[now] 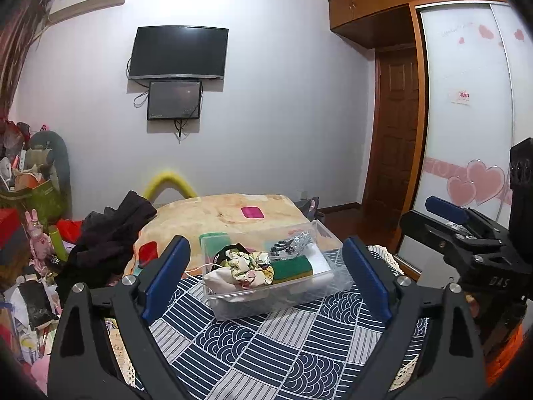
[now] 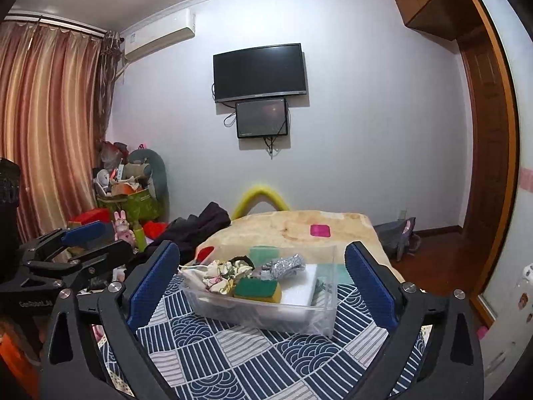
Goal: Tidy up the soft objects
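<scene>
A clear plastic box (image 1: pixel 299 295) (image 2: pixel 309 316) stands on a blue-and-white patterned cloth (image 1: pixel 266 350) (image 2: pixel 233 360). In it lie a floral cream scrunchie (image 1: pixel 248 263) (image 2: pixel 221 275), a green-and-yellow sponge (image 1: pixel 293 268) (image 2: pixel 258 290), a silver glittery piece (image 1: pixel 294 243) (image 2: pixel 283 265) and a white pad (image 2: pixel 299 286). My left gripper (image 1: pixel 266 273) is open and empty, held just short of the box. My right gripper (image 2: pixel 263 280) is open and empty, also just short of the box. Each gripper shows at the edge of the other's view (image 1: pixel 466 230) (image 2: pixel 76 243).
Behind the box is a bed with a peach blanket (image 1: pixel 226 213) (image 2: pixel 299 230) and a pink square (image 1: pixel 252 212) (image 2: pixel 320 230) on it. Dark clothes (image 1: pixel 110 233) (image 2: pixel 196 226) and clutter (image 1: pixel 30 233) lie at the left. A wardrobe (image 1: pixel 466 100) stands at the right.
</scene>
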Demonstrator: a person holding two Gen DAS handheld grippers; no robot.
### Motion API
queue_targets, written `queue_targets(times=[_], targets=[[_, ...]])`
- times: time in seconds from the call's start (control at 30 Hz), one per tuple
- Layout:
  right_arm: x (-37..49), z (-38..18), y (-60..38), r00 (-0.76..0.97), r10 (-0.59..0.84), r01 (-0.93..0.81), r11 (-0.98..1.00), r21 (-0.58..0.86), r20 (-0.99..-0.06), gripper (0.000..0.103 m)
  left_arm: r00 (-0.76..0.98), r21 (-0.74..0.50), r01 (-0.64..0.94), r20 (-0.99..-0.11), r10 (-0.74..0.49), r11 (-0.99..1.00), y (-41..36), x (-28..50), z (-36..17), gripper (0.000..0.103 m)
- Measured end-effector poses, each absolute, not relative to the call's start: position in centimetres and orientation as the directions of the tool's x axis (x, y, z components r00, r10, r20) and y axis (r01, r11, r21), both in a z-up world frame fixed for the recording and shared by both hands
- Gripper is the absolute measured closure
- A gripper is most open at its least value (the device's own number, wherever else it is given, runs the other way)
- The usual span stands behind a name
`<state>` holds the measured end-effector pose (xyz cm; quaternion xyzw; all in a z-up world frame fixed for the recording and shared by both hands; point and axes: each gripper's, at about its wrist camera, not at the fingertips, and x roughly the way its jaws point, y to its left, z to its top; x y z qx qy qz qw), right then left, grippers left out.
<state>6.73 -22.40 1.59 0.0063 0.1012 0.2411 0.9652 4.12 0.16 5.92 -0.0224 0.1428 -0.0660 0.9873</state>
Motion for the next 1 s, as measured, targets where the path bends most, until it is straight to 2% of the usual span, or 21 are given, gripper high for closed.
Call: queue_targets(times=[0.37, 1.0], targets=[[6.38, 1.66, -22.27, 0.856, 0.481, -0.478, 0.876, 0.065, -0.188, 0.003, 0.954, -0.065, 0.121, -0.269, -0.135, 0.99, 0.03, 3.72, 5.75, 0.005], [6.05, 1.96, -22.84, 0.866, 0.466, -0.463, 0.884, 0.064, -0.181, 0.001, 0.959, -0.056, 0.116, -0.255, -0.126, 0.992, -0.15, 3.21, 6.04, 0.005]])
